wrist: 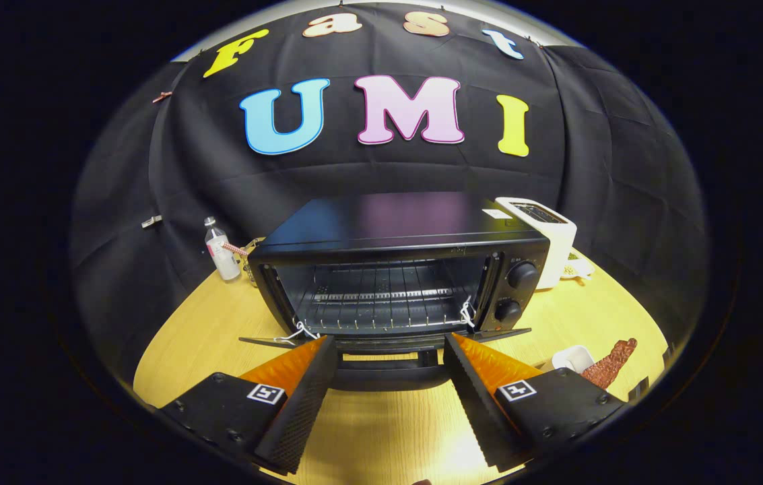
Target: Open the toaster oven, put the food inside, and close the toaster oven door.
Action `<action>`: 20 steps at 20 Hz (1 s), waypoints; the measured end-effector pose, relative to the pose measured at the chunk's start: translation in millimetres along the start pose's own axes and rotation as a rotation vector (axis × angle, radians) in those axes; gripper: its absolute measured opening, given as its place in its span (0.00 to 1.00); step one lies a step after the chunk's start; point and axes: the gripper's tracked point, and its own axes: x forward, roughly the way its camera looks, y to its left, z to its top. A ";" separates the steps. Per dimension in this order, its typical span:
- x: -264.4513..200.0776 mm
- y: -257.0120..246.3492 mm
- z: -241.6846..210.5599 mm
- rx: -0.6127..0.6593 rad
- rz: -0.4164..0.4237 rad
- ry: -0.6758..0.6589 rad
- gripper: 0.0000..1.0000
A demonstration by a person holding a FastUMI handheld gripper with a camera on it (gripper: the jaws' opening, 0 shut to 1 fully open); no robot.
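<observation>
Black toaster oven (408, 269), door (381, 339) dropped flat toward us, rack bare, long axis crosswise, our gripper (388, 350) spread wide, holding nothing, brown food (610, 364), perhaps sausage, beside it.

Gripper (388, 350): ridged fingers, screwed mounts (square coded tags on each).

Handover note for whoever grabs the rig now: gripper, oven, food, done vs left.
Gripper: open, holding nothing, fingers spread just in front of the lowered door.
Toaster oven: on the wooden table, door folded down, wire rack bare.
Food: brownish piece lying on the table to the right of the fingers, beside a small white cup.
Done: door opened.
Left: pick up the food, place it on the rack, close the door.
</observation>
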 end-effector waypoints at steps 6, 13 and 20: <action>-9.3 -1.2 -25.4 -0.017 -0.005 0.042 0.99; -14.0 -3.0 -89.2 -0.031 0.008 0.212 0.99; -25.4 -2.1 -100.3 -0.037 0.056 0.234 0.99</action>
